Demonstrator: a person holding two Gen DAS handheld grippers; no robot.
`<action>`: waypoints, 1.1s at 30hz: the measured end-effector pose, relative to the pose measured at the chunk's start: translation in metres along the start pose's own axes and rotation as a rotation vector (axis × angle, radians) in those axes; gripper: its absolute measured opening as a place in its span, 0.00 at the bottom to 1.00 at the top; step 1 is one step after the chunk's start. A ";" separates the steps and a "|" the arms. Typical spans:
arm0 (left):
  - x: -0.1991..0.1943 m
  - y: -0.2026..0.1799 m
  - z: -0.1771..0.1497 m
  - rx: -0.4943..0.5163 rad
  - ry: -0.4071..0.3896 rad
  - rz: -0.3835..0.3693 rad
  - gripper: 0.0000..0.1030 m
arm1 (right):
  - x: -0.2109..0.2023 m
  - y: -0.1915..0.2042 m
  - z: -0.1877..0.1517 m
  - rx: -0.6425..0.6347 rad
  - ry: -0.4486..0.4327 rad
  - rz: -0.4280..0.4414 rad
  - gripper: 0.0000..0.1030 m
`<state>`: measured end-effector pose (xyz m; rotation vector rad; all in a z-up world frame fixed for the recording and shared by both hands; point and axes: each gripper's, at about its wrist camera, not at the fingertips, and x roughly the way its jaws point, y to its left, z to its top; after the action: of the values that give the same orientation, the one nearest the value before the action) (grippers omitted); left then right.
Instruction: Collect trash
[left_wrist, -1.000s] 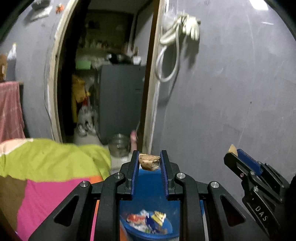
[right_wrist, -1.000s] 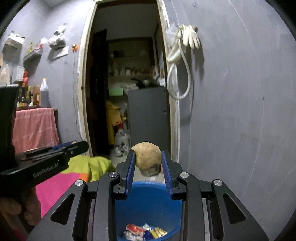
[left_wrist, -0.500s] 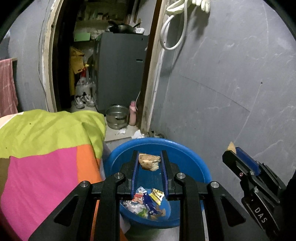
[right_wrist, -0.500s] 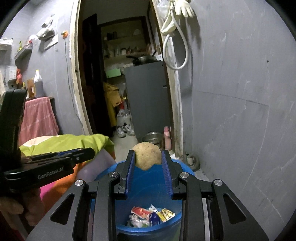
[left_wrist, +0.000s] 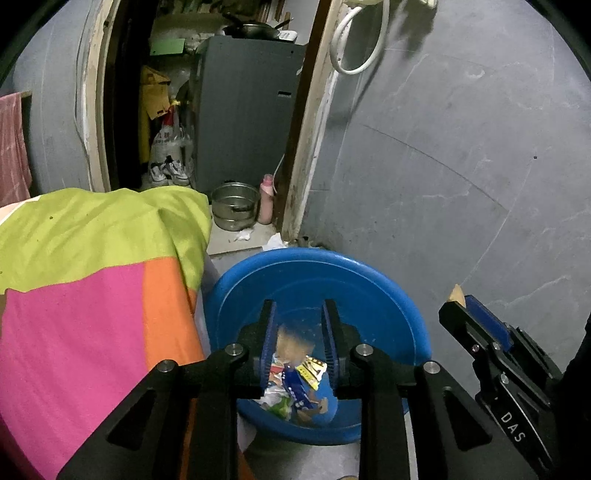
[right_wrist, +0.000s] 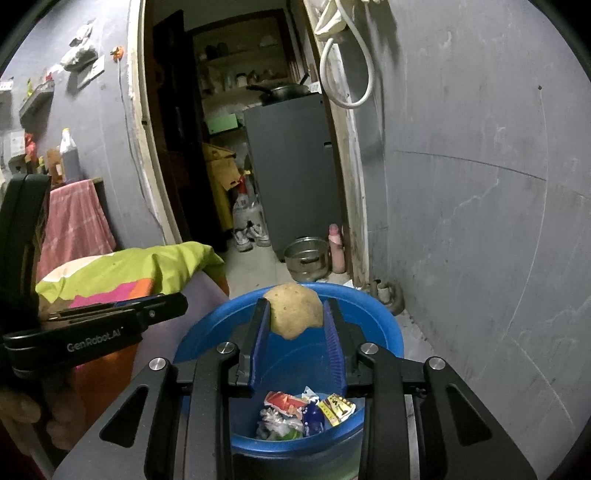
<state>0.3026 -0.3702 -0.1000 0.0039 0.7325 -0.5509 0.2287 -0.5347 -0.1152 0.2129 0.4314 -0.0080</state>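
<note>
Both my grippers sit lower than a second ago, now over the round blue plastic basin (left_wrist: 388, 291) on the floor. My left gripper (left_wrist: 298, 332) is opening; the crumpled brown scrap (left_wrist: 291, 341), clamped a moment ago, blurs loose between the pads above the heap of coloured wrappers (right_wrist: 306, 413). My right gripper (right_wrist: 297, 328) still clamps the round tan crust-like piece (right_wrist: 293, 312) above the basin's rim. The green, pink and orange blanket (left_wrist: 92, 266) lies beside it.

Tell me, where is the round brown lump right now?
In the right wrist view, the round brown lump sits pinched between the right gripper pads, above the blue tub with wrappers inside.
</note>
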 end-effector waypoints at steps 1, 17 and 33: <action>-0.001 0.001 0.001 -0.007 -0.002 -0.005 0.23 | 0.000 0.000 0.000 0.002 0.002 0.000 0.27; -0.045 0.011 0.013 -0.078 -0.102 -0.039 0.42 | -0.027 0.012 0.019 -0.012 -0.069 -0.005 0.44; -0.171 0.025 0.018 -0.066 -0.338 -0.026 0.81 | -0.118 0.052 0.053 -0.042 -0.257 -0.045 0.84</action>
<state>0.2220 -0.2708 0.0170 -0.1572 0.4214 -0.5358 0.1466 -0.4988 -0.0083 0.1583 0.1795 -0.0694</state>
